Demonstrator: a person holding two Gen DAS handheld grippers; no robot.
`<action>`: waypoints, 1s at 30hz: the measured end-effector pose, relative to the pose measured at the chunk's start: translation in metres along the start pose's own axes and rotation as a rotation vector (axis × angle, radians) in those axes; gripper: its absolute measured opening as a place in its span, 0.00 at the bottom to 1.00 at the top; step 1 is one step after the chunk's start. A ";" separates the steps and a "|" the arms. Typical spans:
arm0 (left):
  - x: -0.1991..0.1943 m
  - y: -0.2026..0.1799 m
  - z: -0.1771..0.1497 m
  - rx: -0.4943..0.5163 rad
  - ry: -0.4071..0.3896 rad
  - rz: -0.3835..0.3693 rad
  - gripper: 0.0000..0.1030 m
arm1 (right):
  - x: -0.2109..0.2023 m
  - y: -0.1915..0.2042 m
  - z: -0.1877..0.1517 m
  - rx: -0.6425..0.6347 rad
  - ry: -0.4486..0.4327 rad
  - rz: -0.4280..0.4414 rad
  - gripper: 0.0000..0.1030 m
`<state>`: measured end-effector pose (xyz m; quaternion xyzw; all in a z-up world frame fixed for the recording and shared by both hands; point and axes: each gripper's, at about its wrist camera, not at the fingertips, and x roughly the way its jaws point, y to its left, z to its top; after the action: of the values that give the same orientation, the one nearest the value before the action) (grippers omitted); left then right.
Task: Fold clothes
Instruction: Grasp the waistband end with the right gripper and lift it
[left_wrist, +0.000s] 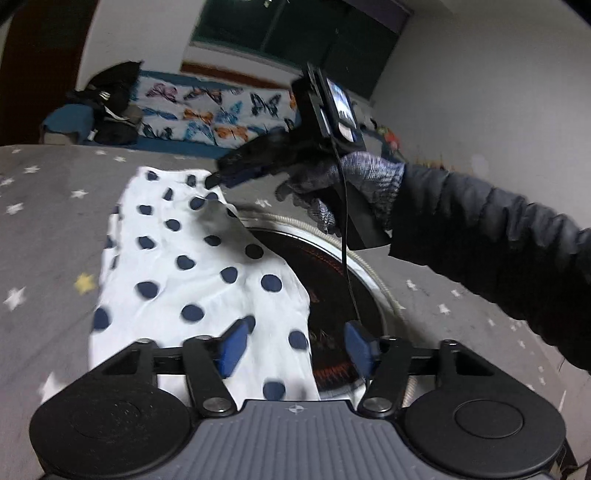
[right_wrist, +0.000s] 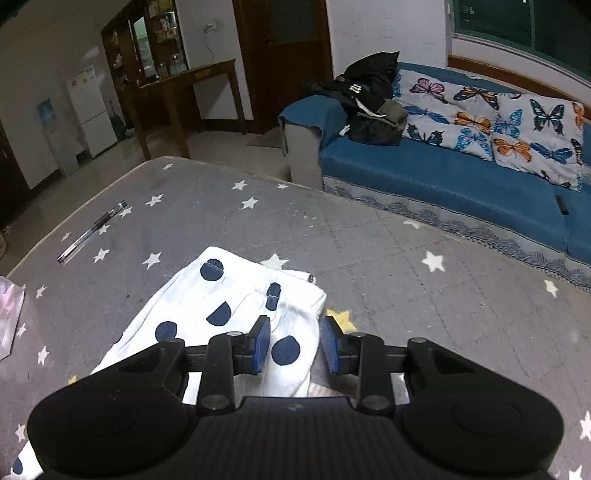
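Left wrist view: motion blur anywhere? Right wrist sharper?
Left wrist view: left gripper fingers and nearby polka-dot garment smeared; right gripper softly blurred. Right wrist view: sharp, pen crisp; fisheye bends the table edge; dim indoor light in both.

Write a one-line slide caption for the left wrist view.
Open left tool hovers over a white polka-dot garment on the star-print table while the right tool meets its far corner.
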<state>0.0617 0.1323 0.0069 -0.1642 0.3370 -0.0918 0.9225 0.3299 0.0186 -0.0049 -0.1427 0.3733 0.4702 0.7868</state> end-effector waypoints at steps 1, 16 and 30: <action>0.009 0.001 0.003 -0.006 0.010 -0.005 0.42 | 0.002 0.000 0.000 -0.002 -0.002 0.003 0.22; 0.043 0.000 -0.011 -0.002 0.102 -0.068 0.27 | 0.032 0.003 0.002 -0.040 0.006 -0.031 0.17; -0.022 0.028 -0.009 -0.076 -0.040 0.059 0.55 | 0.040 -0.006 0.004 0.033 -0.046 0.062 0.63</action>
<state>0.0407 0.1621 0.0028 -0.1910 0.3263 -0.0482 0.9245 0.3482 0.0433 -0.0322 -0.1075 0.3671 0.4913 0.7825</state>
